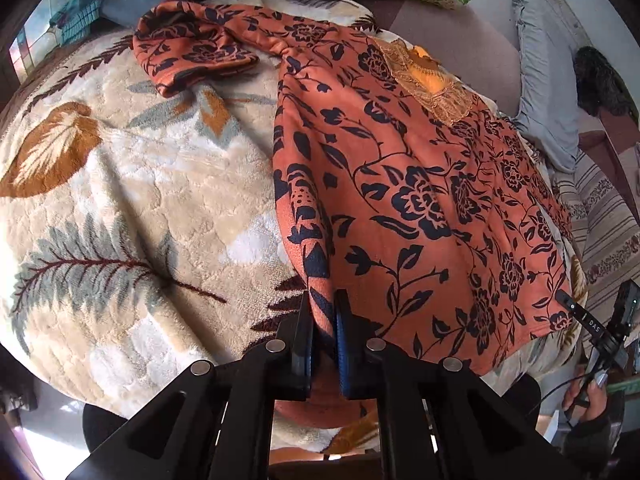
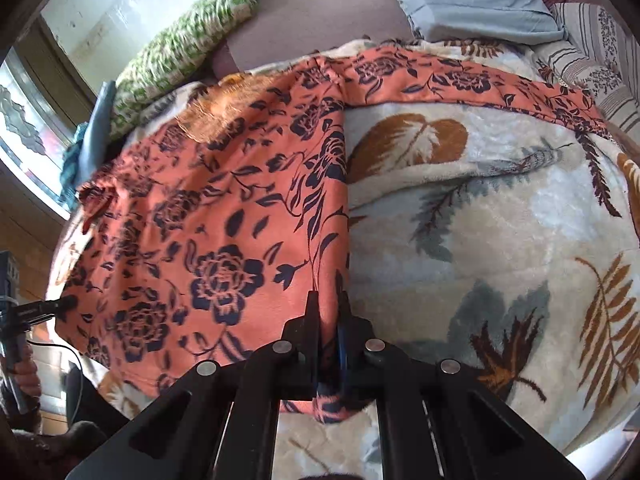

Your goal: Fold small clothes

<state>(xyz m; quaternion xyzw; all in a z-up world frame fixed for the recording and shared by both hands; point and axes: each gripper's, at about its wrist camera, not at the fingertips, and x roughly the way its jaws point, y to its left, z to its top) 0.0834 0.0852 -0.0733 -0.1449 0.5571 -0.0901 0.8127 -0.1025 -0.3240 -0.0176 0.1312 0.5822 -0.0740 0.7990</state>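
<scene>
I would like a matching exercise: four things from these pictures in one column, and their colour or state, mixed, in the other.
Things:
1. floral top
2. blanket
3. left gripper
4. knitted pillow

Descriptions:
A. green and white
B. shut on the hem
C. orange with dark flowers
D. cream with a leaf pattern

Pairs: 1-C, 2-D, 3-B, 4-A
</scene>
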